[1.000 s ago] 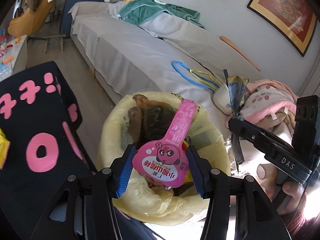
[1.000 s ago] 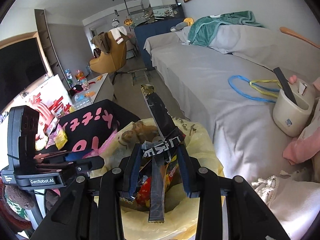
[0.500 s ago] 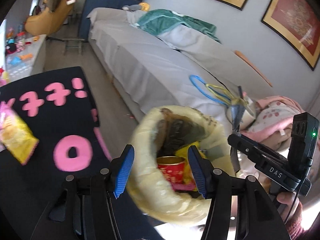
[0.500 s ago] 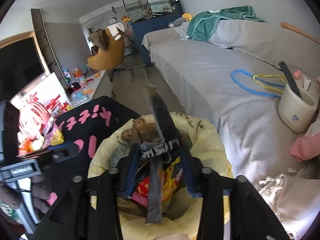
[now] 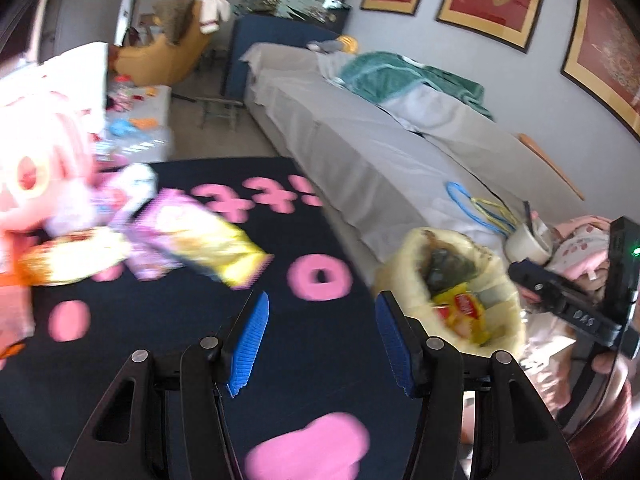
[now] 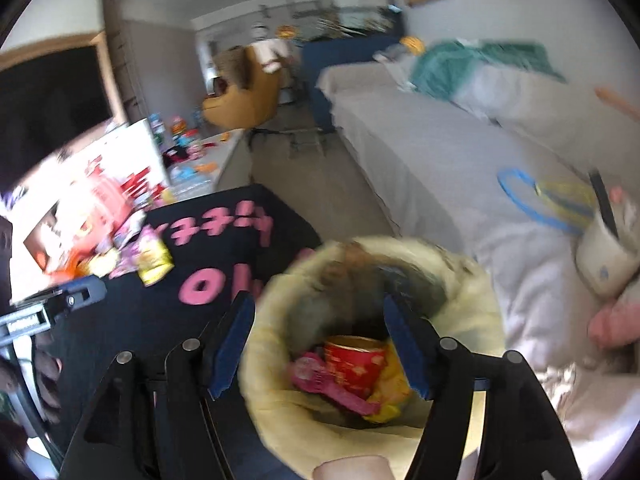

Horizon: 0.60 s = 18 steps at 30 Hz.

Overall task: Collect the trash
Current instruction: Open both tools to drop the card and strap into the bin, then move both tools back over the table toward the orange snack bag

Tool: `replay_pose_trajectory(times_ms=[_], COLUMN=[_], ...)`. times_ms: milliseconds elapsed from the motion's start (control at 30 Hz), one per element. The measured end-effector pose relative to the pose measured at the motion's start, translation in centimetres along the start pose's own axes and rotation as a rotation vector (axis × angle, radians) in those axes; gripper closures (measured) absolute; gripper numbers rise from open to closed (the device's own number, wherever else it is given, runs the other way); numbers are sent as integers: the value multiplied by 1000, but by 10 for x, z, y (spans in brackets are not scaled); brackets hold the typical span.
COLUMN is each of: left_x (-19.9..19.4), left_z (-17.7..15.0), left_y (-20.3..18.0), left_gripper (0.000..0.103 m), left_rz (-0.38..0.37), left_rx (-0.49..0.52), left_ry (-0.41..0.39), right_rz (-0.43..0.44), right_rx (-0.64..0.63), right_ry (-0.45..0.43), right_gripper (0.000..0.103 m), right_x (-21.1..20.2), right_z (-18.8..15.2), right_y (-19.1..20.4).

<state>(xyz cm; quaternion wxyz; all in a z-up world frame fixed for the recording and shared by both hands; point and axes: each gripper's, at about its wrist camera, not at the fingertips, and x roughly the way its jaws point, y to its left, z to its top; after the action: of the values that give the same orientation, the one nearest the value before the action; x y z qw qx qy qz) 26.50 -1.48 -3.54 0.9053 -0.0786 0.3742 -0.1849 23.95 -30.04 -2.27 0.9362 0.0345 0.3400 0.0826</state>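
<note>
left wrist view: left gripper (image 5: 320,340) hangs over the black table (image 5: 192,312) with its blue fingers (image 5: 250,340) spread wide and nothing between them. snack wrappers (image 5: 192,240) lie blurred up and to the left, well apart from the fingertips; the yellow-lined trash bin (image 5: 408,264) stands just right of the right finger.

right wrist view: right gripper (image 6: 316,344) is above the bin (image 6: 472,312), jaws opening, nothing gripped. a red can (image 6: 354,362) and pink wrapper (image 6: 320,380) lie in the bin below, between the fingers.

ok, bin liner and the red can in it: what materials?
Bin liner: thin pale-yellow plastic film, by its crumpled, slightly translucent rim folded over the bin. Red can: probably printed metal, judging by the gold shiny rim; blur leaves it open.
</note>
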Motion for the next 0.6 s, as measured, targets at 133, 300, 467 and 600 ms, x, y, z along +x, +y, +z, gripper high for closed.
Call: replay_pose_trajectory(times_ms=[133, 300, 467, 600], left_x=[-45, -93, -126, -130], left_z=[-10, -14, -19, -25], left_y=[52, 113, 190, 252], left_gripper=[46, 46, 46, 46], left_rz=[66, 166, 239, 297], left_rx=[-32, -63, -177, -286], left_ry=[-57, -146, -194, -195], right_rz=[65, 168, 210, 218], right_rx=[-55, -109, -229, -323], right_ry=[3, 55, 85, 98], right_gripper=[46, 59, 59, 59], right_x=[4, 33, 58, 76], right_z=[9, 14, 11, 8], right_y=[47, 107, 172, 212])
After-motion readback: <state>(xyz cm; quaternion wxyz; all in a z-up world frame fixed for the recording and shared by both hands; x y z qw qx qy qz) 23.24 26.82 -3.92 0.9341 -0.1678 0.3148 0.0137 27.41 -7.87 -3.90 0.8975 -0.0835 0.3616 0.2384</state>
